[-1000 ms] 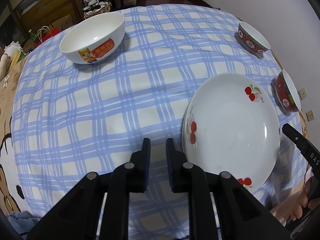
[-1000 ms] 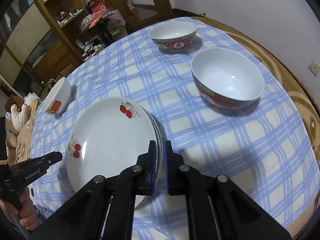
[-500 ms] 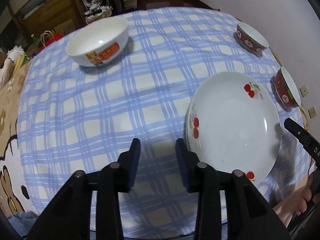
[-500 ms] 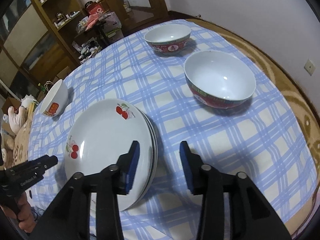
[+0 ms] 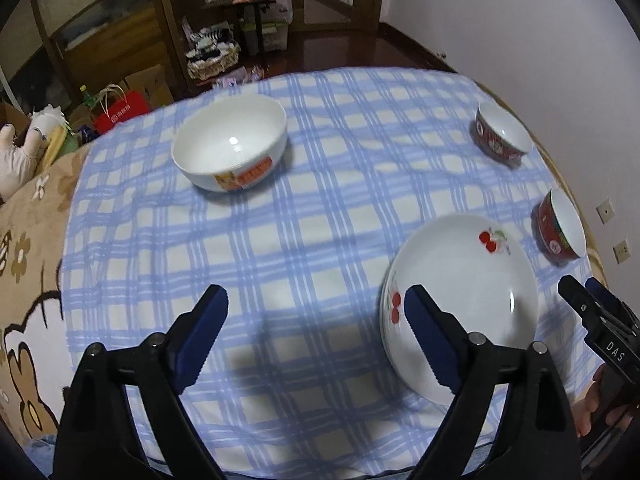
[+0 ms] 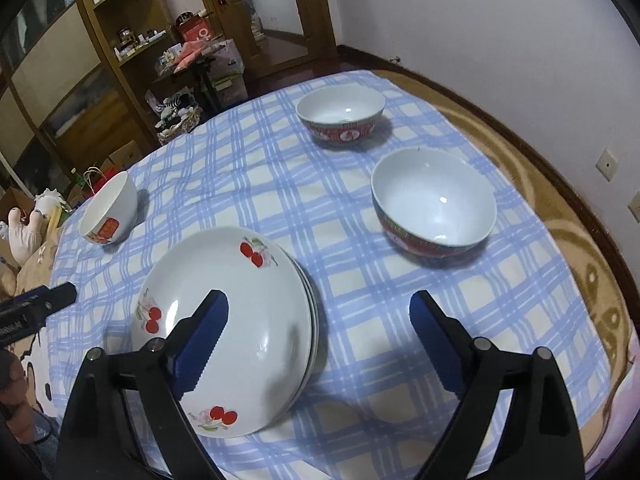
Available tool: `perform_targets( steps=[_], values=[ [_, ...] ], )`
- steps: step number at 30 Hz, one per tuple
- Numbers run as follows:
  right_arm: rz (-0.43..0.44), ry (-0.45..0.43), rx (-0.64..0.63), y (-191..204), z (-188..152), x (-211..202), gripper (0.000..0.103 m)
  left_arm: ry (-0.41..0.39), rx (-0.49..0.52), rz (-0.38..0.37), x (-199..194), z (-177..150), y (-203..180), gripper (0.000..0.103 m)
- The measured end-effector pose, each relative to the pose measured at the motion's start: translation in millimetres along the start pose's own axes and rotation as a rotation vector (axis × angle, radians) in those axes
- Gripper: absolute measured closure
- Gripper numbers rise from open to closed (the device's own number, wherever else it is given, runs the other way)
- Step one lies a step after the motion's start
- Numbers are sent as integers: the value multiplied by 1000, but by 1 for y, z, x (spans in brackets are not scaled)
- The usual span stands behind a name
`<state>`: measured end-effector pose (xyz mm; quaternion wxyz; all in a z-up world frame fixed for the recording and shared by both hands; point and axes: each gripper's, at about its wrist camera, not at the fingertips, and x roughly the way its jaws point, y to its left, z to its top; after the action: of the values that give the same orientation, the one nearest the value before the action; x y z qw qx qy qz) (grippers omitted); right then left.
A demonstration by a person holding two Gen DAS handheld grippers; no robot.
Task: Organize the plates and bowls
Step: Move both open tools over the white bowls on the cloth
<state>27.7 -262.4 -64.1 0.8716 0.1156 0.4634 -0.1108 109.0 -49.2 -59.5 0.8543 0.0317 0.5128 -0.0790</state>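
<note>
Blue-and-white checked tablecloth point(image 6: 256, 184) covering a round table, with brown patterned fabric showing along its edges.

Stack of white cherry-print plates point(image 6: 228, 320): several deep plates nested, near the table's front edge, resting flat on the cloth. Also seen in the left wrist view point(image 5: 464, 304).

White bowl with an orange label point(image 5: 232, 140): upright and empty, well apart from the plates, toward the far left of the cloth. In the right wrist view it sits at the left edge point(image 6: 110, 210).

Near red-patterned bowl point(image 6: 434, 204): upright and empty, white inside, to the right of the plate stack and apart from it.

Far red-patterned bowl point(image 6: 340, 118): upright and empty, beyond the near one.

Left gripper point(image 5: 316, 316): black arms with blue pads, jaws opening, spread wide above bare cloth just left of the plates; nothing between them, its right finger overlapping the plate rim in view only.

Right gripper point(image 6: 320, 320): same make, jaws opening, spread wide over the right edge of the plate stack; pads pressing on nothing.

Wooden shelving point(image 6: 100, 40) and cluttered floor items stand behind the table.
</note>
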Motion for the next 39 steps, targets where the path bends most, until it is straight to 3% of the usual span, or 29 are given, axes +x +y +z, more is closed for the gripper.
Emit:
perform_targets(
  steps=[7, 16, 24, 39],
  values=[
    [12, -56, 4, 6, 9, -19, 1, -40, 30, 77, -26, 13, 13, 14],
    [55, -80, 14, 15, 21, -35, 1, -75, 19, 64, -55, 21, 36, 14],
    [47, -110, 20, 29, 41, -48, 1, -121, 24, 150, -68, 25, 53, 13],
    [58, -138, -25, 60, 72, -48, 1, -152, 30, 110, -77, 53, 76, 14]
  ],
)
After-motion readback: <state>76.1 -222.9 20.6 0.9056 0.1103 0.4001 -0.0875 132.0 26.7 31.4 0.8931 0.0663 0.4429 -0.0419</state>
